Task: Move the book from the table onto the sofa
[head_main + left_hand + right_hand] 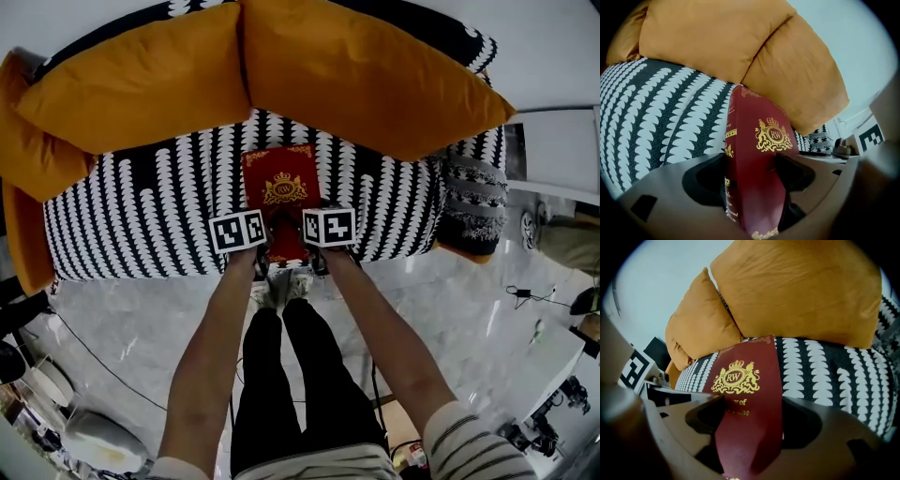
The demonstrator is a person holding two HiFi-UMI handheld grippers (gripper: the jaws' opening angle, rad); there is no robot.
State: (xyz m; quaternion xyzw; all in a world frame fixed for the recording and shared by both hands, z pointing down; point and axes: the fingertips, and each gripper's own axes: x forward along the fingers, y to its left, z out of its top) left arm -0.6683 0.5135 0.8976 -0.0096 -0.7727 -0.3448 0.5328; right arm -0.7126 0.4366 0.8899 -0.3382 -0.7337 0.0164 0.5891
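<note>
The left tool (751, 180) is closed on the near edge of the book (281, 192), one jaw against each cover face, with the gold-lettered spine showing on its side. The right tool (749, 427) clamps the same near edge just beside it, jaws pressed on the front and back covers below the gold crest. Held so, the book lies flat over the patterned seat of the sofa (141, 216), near the seat's front edge, its far end pointing toward the orange cushions (356, 75); whether its underside already touches the fabric cannot be told. Handling judgement: the dark red volume appears to be a stiff hardback of moderate weight, so it should not sag when gripped at one edge, but the overhang loads the jaws (the smooth cover may let it slip). Preferred hold: both near corners, jaws well onto the boards, the left one close to the spine. The seat looks soft, so set-down carries little risk.
</note>
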